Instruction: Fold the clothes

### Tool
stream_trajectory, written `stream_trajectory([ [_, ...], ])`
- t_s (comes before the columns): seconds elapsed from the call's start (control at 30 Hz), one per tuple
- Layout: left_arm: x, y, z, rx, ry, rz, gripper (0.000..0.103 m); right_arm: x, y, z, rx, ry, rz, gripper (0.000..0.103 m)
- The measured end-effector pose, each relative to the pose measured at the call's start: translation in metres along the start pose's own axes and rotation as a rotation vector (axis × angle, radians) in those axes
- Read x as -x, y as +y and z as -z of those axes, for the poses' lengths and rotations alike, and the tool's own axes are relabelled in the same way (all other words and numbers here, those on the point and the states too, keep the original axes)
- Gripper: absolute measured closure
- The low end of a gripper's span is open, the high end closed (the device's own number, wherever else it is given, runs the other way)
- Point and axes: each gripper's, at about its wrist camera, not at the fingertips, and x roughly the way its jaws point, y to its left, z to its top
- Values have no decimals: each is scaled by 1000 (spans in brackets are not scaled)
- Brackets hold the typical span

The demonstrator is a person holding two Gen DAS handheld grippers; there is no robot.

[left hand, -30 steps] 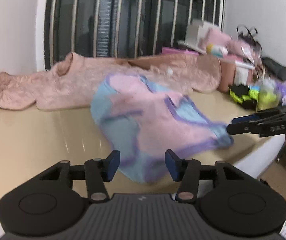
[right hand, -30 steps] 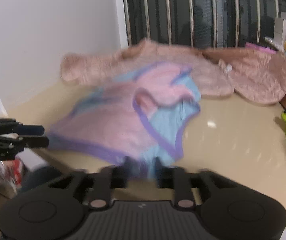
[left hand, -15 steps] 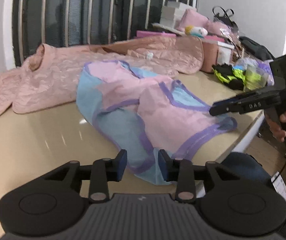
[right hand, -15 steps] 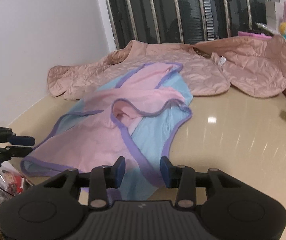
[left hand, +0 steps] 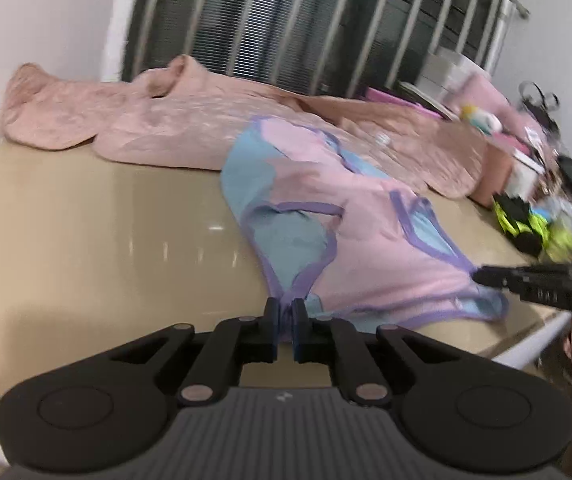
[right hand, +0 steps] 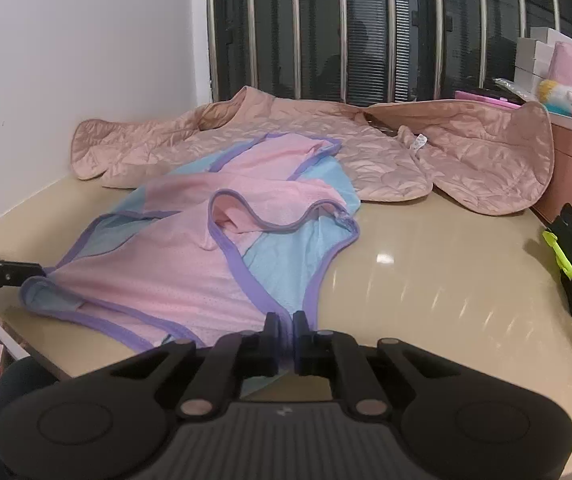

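**Both grippers pinched on the hem of the pink-and-blue top**

On the bench (right hand: 426, 280), near its front edge, lies the pink-and-blue top (right hand: 190, 264), spread loosely with its far end overlapping the quilted pink jacket (right hand: 326, 148) behind it. Purple binding runs round every edge.

Handling, as a judgement: thin mesh-like knit, very light, limp, no stiffness of its own. It will sag and bunch wherever unsupported, and likely slide easily on the glossy bench. The bound hem and corners are the sound places to take it; the binding gives the pads something firmer than the open fabric.

Left gripper (left hand: 285, 316): jaws together on the purple-edged hem at the near left corner. Right gripper (right hand: 285, 320): jaws together on the hem at the near right side; the fabric between the pads is mostly hidden by the fingers, so the depth of the bite is uncertain. In the left wrist view, which is somewhat blurred, the right gripper's tip touches the garment's edge.

Against a second ago: both sets of jaws stood apart straddling the hem and have just been closing, with cloth between them. Garment lies flatter and more settled now; the jacket has not shifted.
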Motion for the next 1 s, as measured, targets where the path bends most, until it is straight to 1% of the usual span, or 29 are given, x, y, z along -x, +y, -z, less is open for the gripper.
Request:
stream_trajectory([
  [0.03, 2, 1, 0, 18, -12, -25, 95, 0, 1, -1, 6, 3, 3, 97],
  [0.07, 4, 3, -1, 35, -12, -44, 94, 1, 2, -1, 14, 3, 15, 91],
  [0.13, 11, 2, -7, 39, -8, -49, 93, 8, 4, -4, 40, -9, 21, 83],
  [0.17, 18, -3, -9, 20, -31, -27, 93, 15, 7, -5, 62, -40, 9, 83],
  [0.2, 23, -10, -10, -12, -48, -1, 87, 22, 8, -6, 79, -68, -12, 83],
  [0.23, 26, -18, -11, -49, -55, 21, 77, 27, 11, -6, 90, -80, -47, 83],
  [0.27, 26, -27, -11, -88, -51, 41, 75, 31, 13, -6, 101, -90, -85, 83],
  [0.3, 23, -34, -8, -119, -38, 53, 75, 33, 14, -5, 102, -87, -118, 83],
  [0.33, 18, -38, -5, -140, -16, 54, 74, 30, 15, -3, 100, -71, -124, 85],
  [0.37, 14, -42, -2, -160, 6, 55, 76, 26, 16, 0, 99, -52, -126, 86],
  [0.4, 9, -45, 1, -175, 27, 53, 80, 22, 18, 2, 98, -33, -128, 86],
  [0.43, 5, -44, 4, -166, 45, 36, 83, 19, 19, 5, 97, -14, -129, 91],
  [0.47, 3, -44, 6, -158, 58, 23, 84, 19, 18, 9, 88, -15, -128, 92],
  [0.57, 10, -43, 12, -157, 45, 25, 85, 22, 13, 19, 57, -26, -123, 93],
  [0.6, 12, -42, 14, -158, 46, 28, 85, 25, 14, 22, 75, -28, -126, 93],
  [0.63, 14, -40, 15, -151, 50, 38, 84, 27, 14, 24, 91, -26, -134, 93],
  [0.67, 16, -37, 12, -131, 64, 62, 83, 29, 15, 25, 105, -23, -142, 93],
  [0.73, 22, -24, 0, -62, 81, 153, 77, 33, 10, 17, 87, 6, -167, 92],
  [0.77, 27, -15, -13, -18, 45, 180, 73, 36, 4, 8, 56, -12, -173, 83],
  [0.8, 28, -7, -28, 8, 8, 173, 63, 41, -3, -2, 21, -35, -177, 74],
  [0.83, 24, 0, -44, 15, -20, 151, 58, 43, -12, -15, -14, -69, -162, 50],
  [0.87, 20, 6, -59, 19, -47, 126, 58, 41, -20, -28, -30, -94, -139, 38],
  [0.93, -6, 16, -97, 4, -74, 45, 58, 26, -35, -58, -19, -119, -67, 38],
  [0.97, -25, 19, -117, 3, -66, 8, 58, 13, -41, -75, -20, -118, -46, 39],
  [1.0, -47, 20, -136, 6, -39, -10, 58, 0, -47, -92, -22, -116, -29, 39],
])
